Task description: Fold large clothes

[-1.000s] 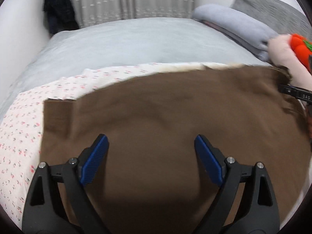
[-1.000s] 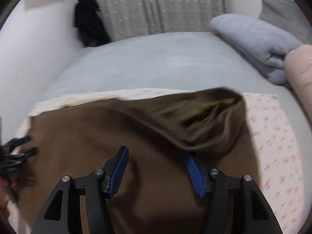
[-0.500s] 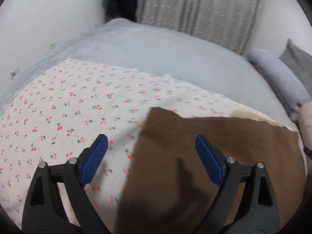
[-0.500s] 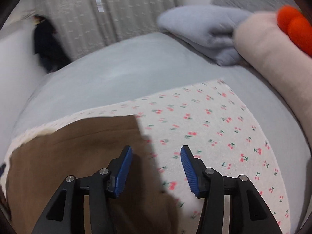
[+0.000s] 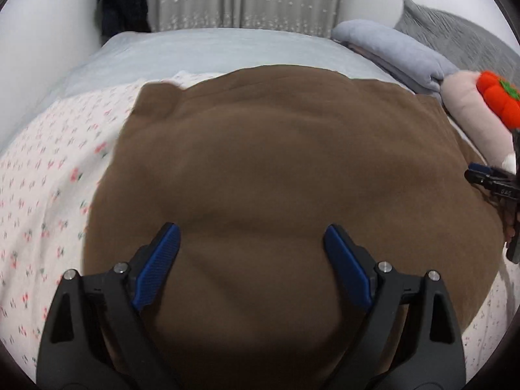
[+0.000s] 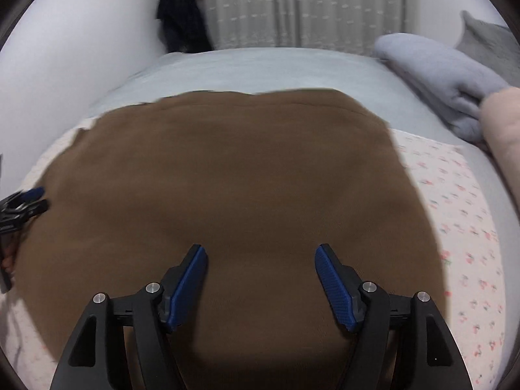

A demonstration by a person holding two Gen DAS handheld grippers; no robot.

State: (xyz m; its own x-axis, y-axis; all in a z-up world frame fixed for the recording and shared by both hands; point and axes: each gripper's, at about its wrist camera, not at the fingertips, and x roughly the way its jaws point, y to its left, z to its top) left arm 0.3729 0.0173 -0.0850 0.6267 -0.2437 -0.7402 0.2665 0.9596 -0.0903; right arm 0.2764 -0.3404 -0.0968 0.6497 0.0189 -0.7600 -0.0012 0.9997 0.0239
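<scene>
A large brown garment (image 5: 276, 169) lies spread flat on a cherry-print cloth (image 5: 48, 175) on the bed; it also fills the right wrist view (image 6: 227, 175). My left gripper (image 5: 252, 243) is open and empty above the garment's near part. My right gripper (image 6: 260, 263) is open and empty above the garment too. The right gripper's tips show at the right edge of the left wrist view (image 5: 487, 177). The left gripper's tips show at the left edge of the right wrist view (image 6: 26, 201).
The grey bed (image 6: 260, 68) reaches back to a curtain (image 6: 308, 3). A folded grey blanket (image 5: 396, 52), a grey pillow (image 5: 455, 39), a pink plush (image 5: 474, 110) with an orange pumpkin toy (image 5: 500, 100) lie at the right. Dark clothes (image 6: 182, 9) hang in the corner.
Both grippers swung out over the cloth beside the garment half a second ago and are now back over it. The garment's bunched right part now lies flat. The right jaws stand wider.
</scene>
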